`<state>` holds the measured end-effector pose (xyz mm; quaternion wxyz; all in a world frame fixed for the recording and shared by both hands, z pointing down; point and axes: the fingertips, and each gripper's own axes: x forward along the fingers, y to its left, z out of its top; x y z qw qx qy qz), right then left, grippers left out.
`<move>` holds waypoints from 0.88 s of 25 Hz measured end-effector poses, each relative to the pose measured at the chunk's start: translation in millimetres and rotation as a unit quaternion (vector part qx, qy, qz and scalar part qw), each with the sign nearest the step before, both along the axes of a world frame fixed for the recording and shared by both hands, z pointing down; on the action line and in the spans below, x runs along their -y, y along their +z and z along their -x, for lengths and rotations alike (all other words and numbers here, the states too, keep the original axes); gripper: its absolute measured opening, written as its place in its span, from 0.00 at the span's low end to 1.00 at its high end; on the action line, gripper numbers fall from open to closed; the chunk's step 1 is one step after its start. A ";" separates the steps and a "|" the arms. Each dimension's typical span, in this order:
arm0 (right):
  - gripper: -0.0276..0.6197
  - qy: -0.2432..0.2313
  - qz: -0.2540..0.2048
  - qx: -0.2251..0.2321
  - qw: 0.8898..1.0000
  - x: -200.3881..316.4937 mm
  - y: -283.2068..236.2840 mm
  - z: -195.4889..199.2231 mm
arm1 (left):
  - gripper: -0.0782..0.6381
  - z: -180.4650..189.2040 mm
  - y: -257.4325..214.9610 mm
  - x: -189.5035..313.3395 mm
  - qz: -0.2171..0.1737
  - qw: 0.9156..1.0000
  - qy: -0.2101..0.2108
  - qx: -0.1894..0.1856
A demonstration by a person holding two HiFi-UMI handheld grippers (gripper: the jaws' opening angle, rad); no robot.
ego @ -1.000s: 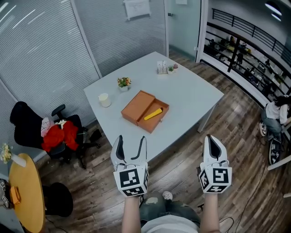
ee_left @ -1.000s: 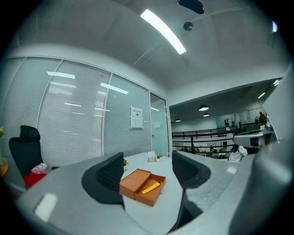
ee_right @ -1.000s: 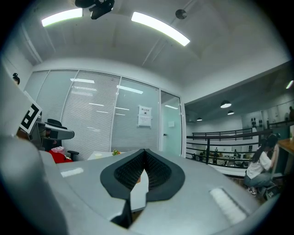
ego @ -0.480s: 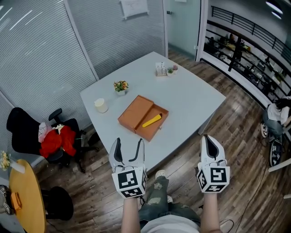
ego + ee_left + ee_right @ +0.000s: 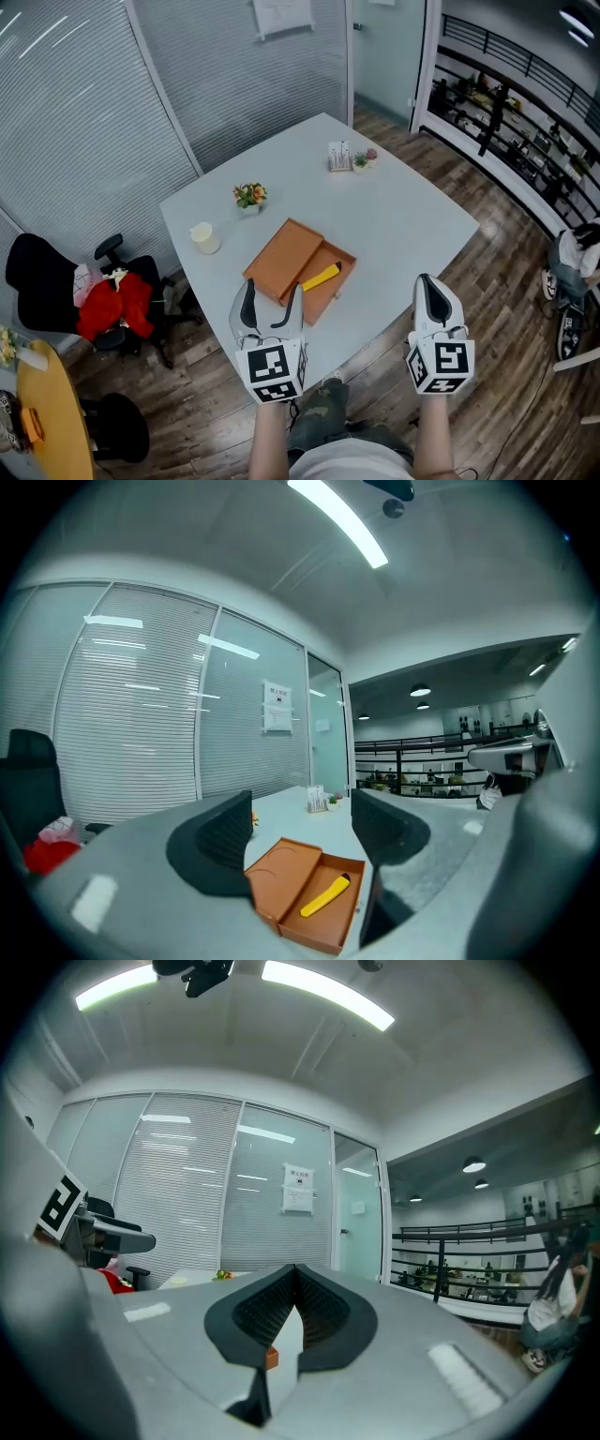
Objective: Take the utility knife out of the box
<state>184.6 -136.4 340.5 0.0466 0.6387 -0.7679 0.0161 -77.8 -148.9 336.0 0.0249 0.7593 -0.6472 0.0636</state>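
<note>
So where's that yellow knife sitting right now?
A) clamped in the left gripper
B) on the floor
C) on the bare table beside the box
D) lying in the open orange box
D: the yellow utility knife lies inside the open box on the table, while the left gripper, jaws apart, and the right gripper, jaws together, hold nothing.

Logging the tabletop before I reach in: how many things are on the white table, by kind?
orange box: 1
yellow utility knife: 1
cream cup: 1
small potted plants: 2
small white stand: 1
Total: 6
</note>
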 end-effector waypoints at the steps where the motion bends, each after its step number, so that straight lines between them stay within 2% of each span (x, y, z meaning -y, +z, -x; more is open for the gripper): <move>1: 0.08 -0.001 0.001 0.000 1.000 9.5 0.3 1.6 | 0.55 -0.2 1.3 9.3 0.002 1.000 0.003 0.001; 11: 0.08 -0.010 0.021 -0.007 1.000 86.0 12.8 17.8 | 0.55 -4.3 32.8 84.5 0.045 0.998 0.035 0.010; 22: 0.08 -0.024 0.065 -0.010 0.998 131.4 47.2 34.1 | 0.55 -1.7 81.9 121.2 0.114 0.992 0.054 0.033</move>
